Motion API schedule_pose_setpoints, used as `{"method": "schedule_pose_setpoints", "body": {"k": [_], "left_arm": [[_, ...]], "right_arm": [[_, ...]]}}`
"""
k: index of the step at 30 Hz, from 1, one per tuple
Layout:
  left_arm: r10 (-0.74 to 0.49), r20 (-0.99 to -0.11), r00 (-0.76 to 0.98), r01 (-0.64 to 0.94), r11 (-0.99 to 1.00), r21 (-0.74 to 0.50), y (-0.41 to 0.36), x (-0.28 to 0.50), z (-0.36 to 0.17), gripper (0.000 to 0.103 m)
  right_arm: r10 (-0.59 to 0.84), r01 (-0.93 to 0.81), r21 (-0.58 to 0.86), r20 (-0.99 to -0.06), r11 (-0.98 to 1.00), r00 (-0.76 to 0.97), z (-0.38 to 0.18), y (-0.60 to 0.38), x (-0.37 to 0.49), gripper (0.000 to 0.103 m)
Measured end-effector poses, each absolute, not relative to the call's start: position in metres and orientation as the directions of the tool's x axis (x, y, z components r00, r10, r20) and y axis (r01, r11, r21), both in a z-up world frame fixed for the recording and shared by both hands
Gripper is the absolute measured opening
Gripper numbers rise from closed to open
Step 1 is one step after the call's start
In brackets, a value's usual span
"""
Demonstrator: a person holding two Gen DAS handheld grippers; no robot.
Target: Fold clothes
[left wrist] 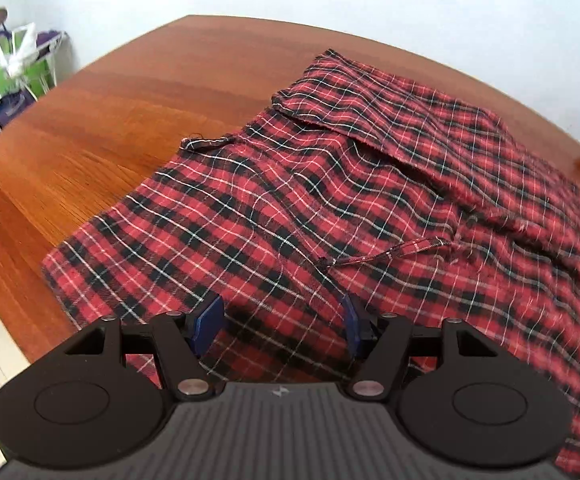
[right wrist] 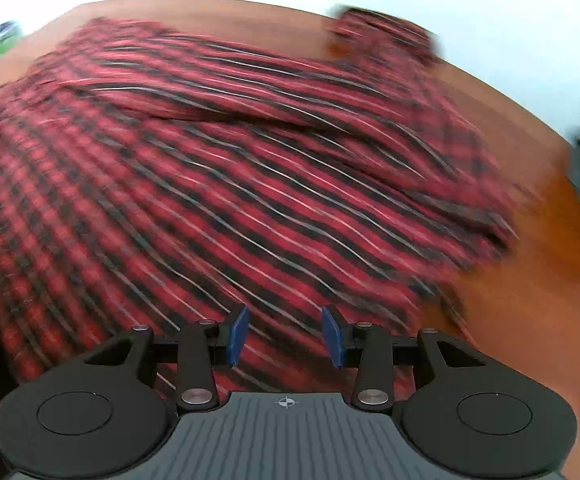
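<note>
A red, black and white plaid garment (left wrist: 330,184) lies spread on a brown wooden table (left wrist: 110,128), with a folded flap across its far part and a thin plaid strap near its middle. My left gripper (left wrist: 280,322) hovers over the garment's near edge, open, its blue pads wide apart with only flat cloth below them. In the right wrist view the same garment (right wrist: 218,168) is blurred by motion. My right gripper (right wrist: 284,336) is above its near part, open, with nothing pinched between the blue pads.
The table's bare wood lies left of the garment and to its right (right wrist: 530,280). A plaid sleeve end (right wrist: 386,32) lies at the far right. A metal rack with bags (left wrist: 14,68) stands by the white wall beyond the table's left end.
</note>
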State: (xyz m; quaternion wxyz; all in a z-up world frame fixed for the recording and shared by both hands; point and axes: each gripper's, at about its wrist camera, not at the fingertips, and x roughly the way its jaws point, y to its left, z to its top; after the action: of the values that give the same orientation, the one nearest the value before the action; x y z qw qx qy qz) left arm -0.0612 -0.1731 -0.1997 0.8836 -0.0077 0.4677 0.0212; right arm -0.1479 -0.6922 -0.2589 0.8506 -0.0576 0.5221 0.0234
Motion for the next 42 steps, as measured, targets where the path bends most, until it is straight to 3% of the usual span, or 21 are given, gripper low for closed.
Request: {"method": "schedule_pose_setpoints", "body": {"k": [11,19,24,27,29,42], "left_arm": [[0.067,-0.803,0.592,-0.06,0.997,0.038,-0.161,-0.1,-0.191,0.07],[0.081,-0.845,0.529,-0.051,0.997,0.064,-0.156,-0.112,-0.203,0.07],[0.079,-0.861,0.502,-0.083,0.996,0.043,-0.148,-0.114,-0.211,0.071],[0.076,-0.868,0.491,-0.1,0.995,0.03,-0.144,-0.115,-0.214,0.072],[0.074,-0.87,0.488,-0.102,0.994,0.027,-0.143,-0.114,-0.214,0.074],[0.083,-0.863,0.498,-0.095,0.995,0.04,-0.141,-0.113,-0.219,0.081]], "right_arm": [[0.225,-0.426,0.033,-0.884,0.904,0.409,-0.28,-0.631,-0.066,0.043],[0.293,-0.468,0.109,-0.892,0.877,0.343,-0.295,-0.618,-0.034,0.041],[0.327,-0.47,0.158,-0.895,0.868,0.303,-0.292,-0.621,-0.034,0.033],[0.327,-0.491,0.157,-0.902,0.857,0.283,-0.294,-0.616,-0.037,0.028],[0.302,-0.503,0.124,-0.909,0.855,0.288,-0.295,-0.611,-0.04,0.003],[0.156,-0.484,-0.061,-0.905,0.873,0.395,-0.276,-0.606,-0.051,0.002]]}}
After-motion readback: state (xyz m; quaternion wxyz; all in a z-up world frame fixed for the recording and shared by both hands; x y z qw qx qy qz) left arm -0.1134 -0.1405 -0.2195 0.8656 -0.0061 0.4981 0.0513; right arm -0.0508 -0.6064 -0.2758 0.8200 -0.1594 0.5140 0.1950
